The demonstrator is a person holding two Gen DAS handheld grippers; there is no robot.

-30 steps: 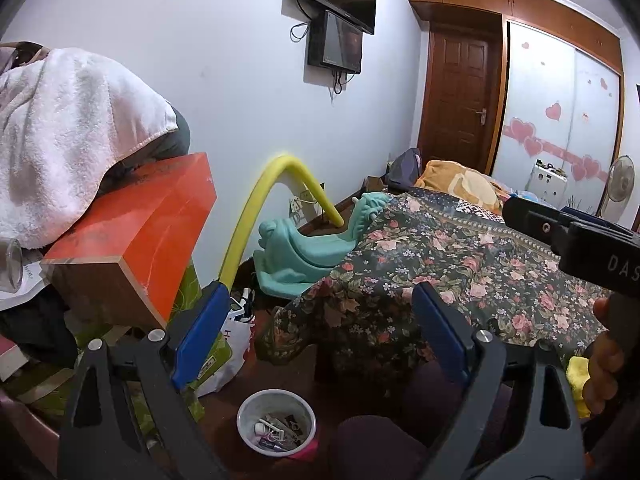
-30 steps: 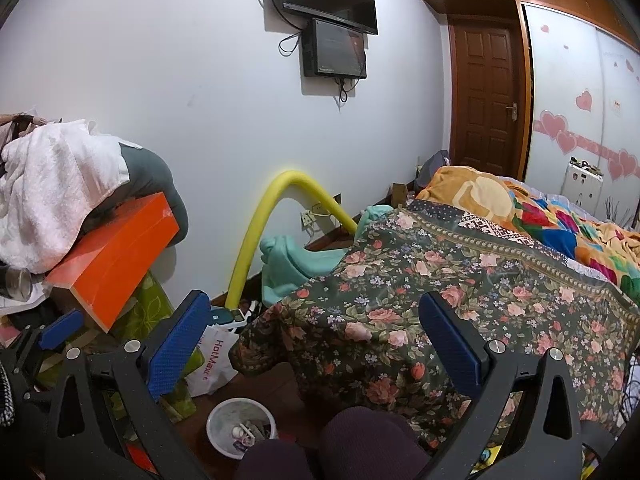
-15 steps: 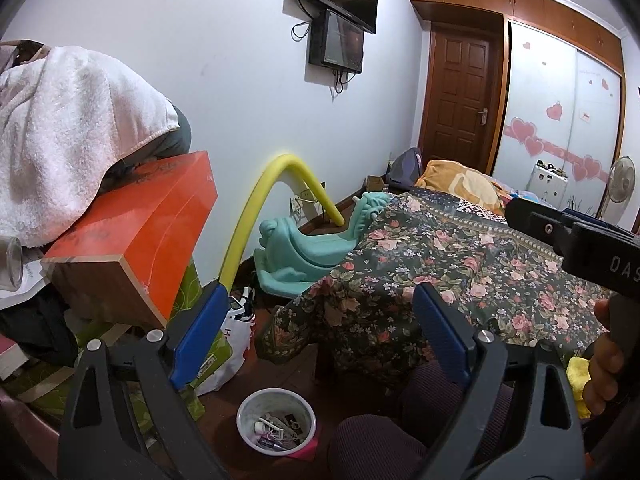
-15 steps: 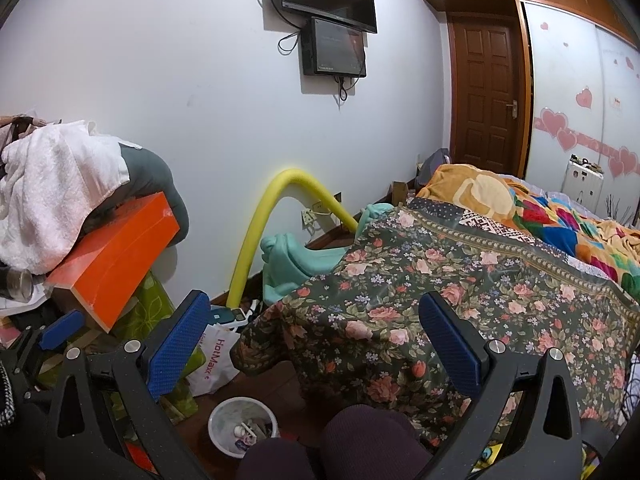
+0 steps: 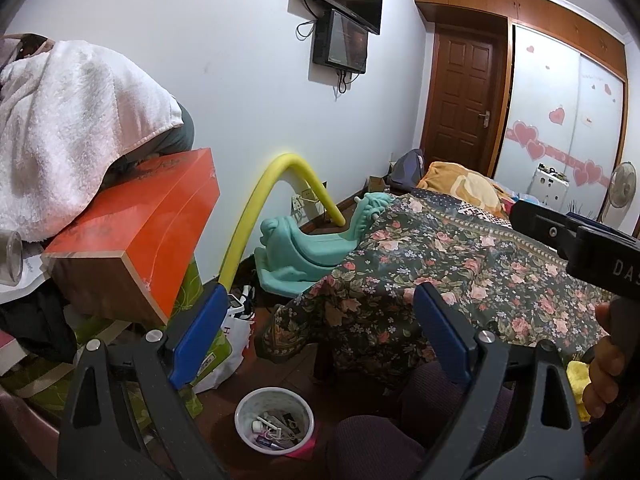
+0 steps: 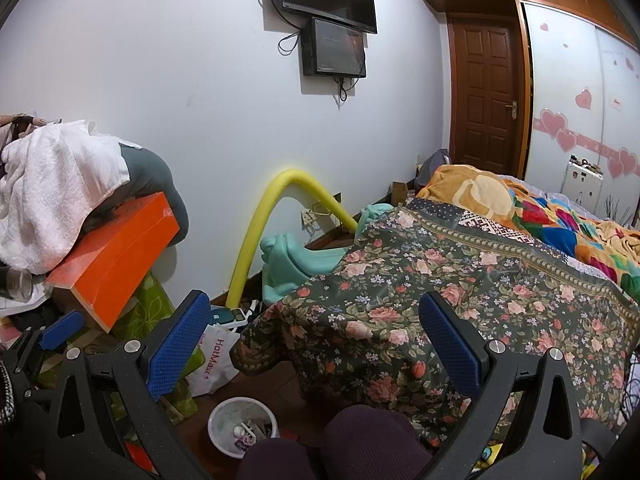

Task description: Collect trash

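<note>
A small white trash bin holding several bits of rubbish stands on the dark wood floor below me; it also shows in the right wrist view as the bin. My left gripper is open above it, nothing between its blue pads. My right gripper is open too and holds nothing. The right gripper's black body and the hand holding it show at the right edge of the left wrist view. The left gripper's blue fingertip peeks in at the left of the right wrist view.
A bed with a floral cover fills the right. A person's dark-clad knees sit beside the bin. Left stands a pile: an orange box, white towel, green bag, white plastic bag. A yellow foam tube and teal toy stand by the wall.
</note>
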